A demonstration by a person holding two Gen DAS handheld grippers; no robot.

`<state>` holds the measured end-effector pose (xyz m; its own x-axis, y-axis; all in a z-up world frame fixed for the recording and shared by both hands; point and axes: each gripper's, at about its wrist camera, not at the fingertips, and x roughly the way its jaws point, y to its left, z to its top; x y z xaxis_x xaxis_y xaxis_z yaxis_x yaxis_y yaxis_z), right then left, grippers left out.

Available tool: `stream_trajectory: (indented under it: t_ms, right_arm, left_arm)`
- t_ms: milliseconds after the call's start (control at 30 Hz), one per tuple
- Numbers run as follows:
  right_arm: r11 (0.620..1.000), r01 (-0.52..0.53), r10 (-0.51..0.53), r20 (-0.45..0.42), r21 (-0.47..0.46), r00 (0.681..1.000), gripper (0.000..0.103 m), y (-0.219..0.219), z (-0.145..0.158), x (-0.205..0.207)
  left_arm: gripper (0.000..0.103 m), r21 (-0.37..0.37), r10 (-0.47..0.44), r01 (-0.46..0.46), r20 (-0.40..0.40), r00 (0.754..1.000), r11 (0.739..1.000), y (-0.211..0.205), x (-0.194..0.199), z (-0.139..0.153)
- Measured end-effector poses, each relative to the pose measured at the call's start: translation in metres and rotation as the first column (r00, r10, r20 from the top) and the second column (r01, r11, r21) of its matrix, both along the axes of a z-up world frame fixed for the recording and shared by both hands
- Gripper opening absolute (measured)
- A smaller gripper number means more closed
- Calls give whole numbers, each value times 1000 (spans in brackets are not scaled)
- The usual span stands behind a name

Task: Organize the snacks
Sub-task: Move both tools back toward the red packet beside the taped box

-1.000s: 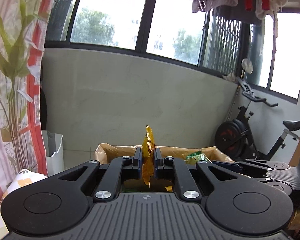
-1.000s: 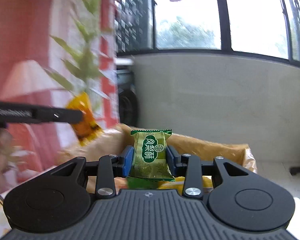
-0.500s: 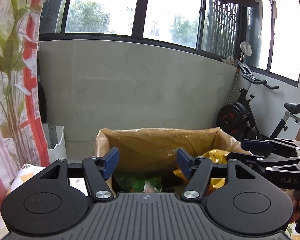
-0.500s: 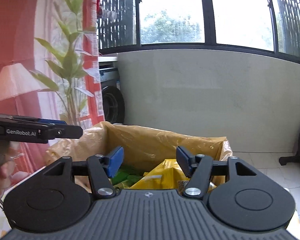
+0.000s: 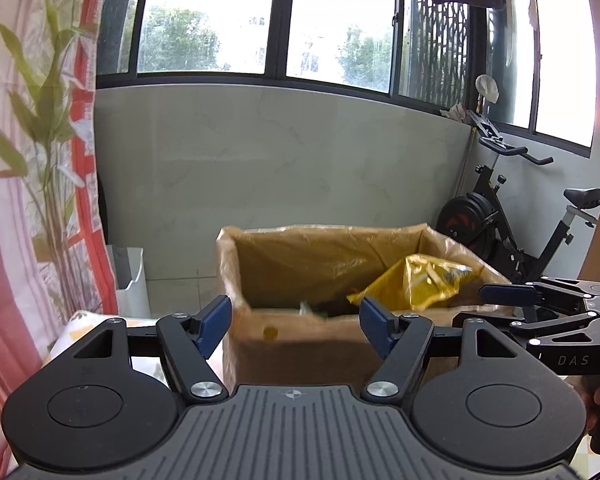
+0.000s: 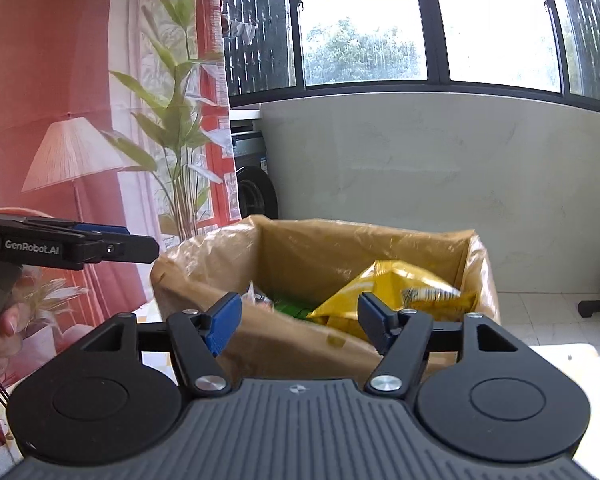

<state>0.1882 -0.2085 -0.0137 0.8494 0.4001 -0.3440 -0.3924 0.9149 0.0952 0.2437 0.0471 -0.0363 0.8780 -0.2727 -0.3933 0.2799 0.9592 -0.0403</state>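
Observation:
A cardboard box (image 5: 300, 344) lined with a clear plastic bag stands in front of both grippers; it also shows in the right wrist view (image 6: 284, 344). Inside lie a yellow snack bag (image 5: 424, 280), also in the right wrist view (image 6: 392, 292), and green packets (image 6: 292, 306). My left gripper (image 5: 296, 320) is open and empty, just short of the box's near wall. My right gripper (image 6: 300, 316) is open and empty over the near rim. Each gripper shows from the side in the other's view, the right one (image 5: 540, 300) and the left one (image 6: 80, 242).
A patterned tablecloth (image 5: 84, 320) shows under the box at the left. A printed curtain (image 6: 80, 120) hangs on the left. A white bin (image 5: 130, 284) stands on the floor by the wall. An exercise bike (image 5: 512, 220) stands at the right.
Both grippers opened and let go of their packets, the orange one from the left and the green one from the right. Both have since drawn back from the box.

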Motion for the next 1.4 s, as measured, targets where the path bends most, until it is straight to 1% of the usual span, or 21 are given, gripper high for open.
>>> stream_trajectory:
  t_ms: [167, 567, 833, 1067, 1400]
  right_arm:
    - [1000, -13, 12, -18, -16, 1000, 68, 6, -13, -12]
    - [999, -29, 27, -85, -29, 996, 69, 19, -47, -27]
    - [998, -39, 31, -138, -51, 990, 69, 26, -70, -30]
    - [995, -39, 21, -200, -88, 980, 69, 28, -95, -30]
    - [992, -48, 15, -262, -120, 965, 69, 29, -119, -34]
  left_arm:
    - [73, -24, 28, -29, -37, 999, 999, 9, -13, -16]
    - [73, -58, 47, -53, -102, 994, 997, 24, -30, -56]
    - [72, -53, 63, -72, -154, 986, 996, 26, -33, -80]
    - [72, -48, 66, -78, -203, 977, 996, 28, -33, -100]
    - [71, -43, 85, -99, -259, 962, 994, 31, -35, -119]
